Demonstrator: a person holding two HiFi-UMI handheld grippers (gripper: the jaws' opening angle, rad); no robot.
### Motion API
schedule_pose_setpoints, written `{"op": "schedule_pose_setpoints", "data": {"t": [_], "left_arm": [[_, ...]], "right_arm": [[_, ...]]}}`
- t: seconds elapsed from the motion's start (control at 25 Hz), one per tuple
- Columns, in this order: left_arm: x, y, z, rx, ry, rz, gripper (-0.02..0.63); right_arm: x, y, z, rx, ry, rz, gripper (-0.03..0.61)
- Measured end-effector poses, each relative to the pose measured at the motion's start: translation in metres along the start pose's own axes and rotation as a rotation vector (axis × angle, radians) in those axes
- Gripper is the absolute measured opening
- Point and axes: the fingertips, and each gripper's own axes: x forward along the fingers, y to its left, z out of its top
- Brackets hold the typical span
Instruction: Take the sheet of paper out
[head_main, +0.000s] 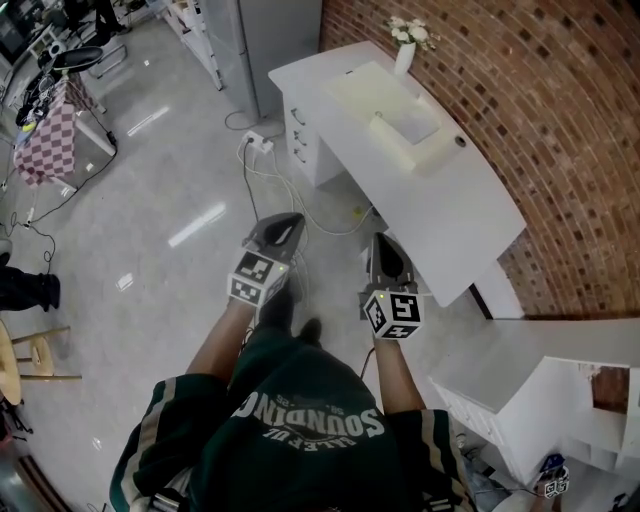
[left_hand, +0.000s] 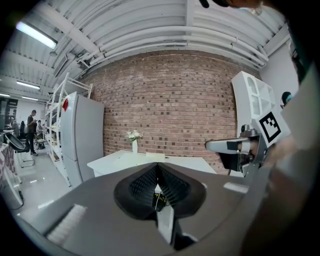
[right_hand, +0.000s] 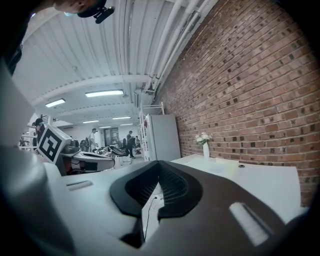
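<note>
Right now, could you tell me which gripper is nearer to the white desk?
Right. The right gripper is beside the white desk; the left gripper is farther off, over the floor.

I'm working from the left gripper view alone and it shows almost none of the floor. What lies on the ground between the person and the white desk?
Observer: The head view shows a power strip on the floor by the desk drawers. Its cables loop across the floor in front of the desk.
Operator: Thanks. I only see the other gripper side-on. Is anything in it?
Observer: No. In the right gripper view, the right gripper has its jaws together with nothing between them.
</note>
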Motion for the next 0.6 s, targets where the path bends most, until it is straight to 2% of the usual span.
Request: {"op": "schedule_pose_setpoints", "data": {"t": [0.36,0.6], "left_arm": [[0.035,0.023,0.011,0.011,-0.029,-0.037,0.011],[0.068,0.056,0.013,0.003,-0.02,-0.067,0.011]], "right_arm": [[0.033,-0.016,0.008,-0.011,-0.01,-0.031,-0.008],[0.075,-0.025,0.016,-0.017,-0.012,-0.051,-0.006]]}}
